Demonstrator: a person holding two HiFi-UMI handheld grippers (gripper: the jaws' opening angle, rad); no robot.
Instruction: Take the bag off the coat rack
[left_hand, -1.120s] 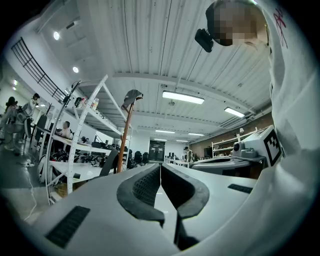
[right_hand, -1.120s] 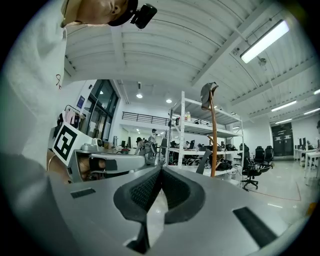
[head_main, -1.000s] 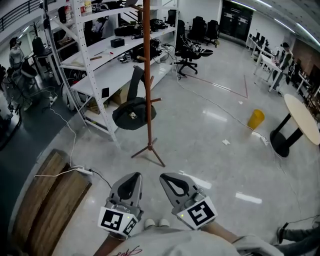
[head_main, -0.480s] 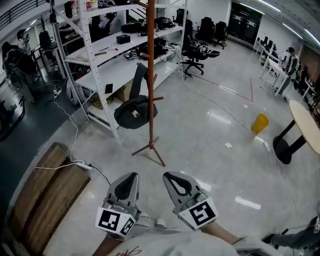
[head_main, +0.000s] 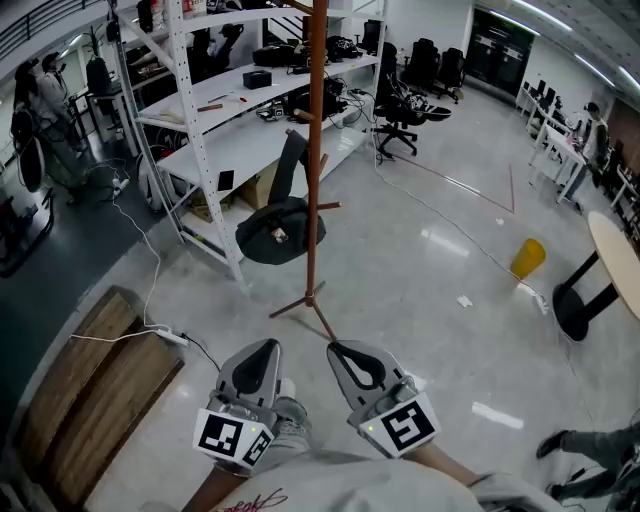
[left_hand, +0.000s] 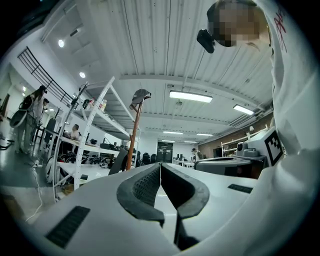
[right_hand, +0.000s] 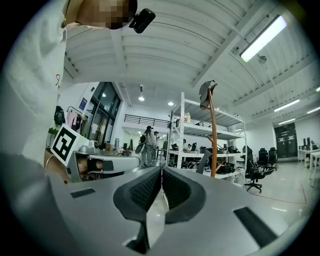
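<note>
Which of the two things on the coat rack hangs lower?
The black bag: it hangs by its strap partway down the coat rack, left of the pole. The grey cap-like thing sits on the rack's very top.

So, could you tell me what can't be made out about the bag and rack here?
Top of the rack: cut off by the head view's upper edge.
The dark thing atop the rack: too small in both gripper views.
Body of the bag: hidden behind the left gripper and right gripper in their views; only the strap shows.
The pale patch on the bag: too small in the head view.
</note>
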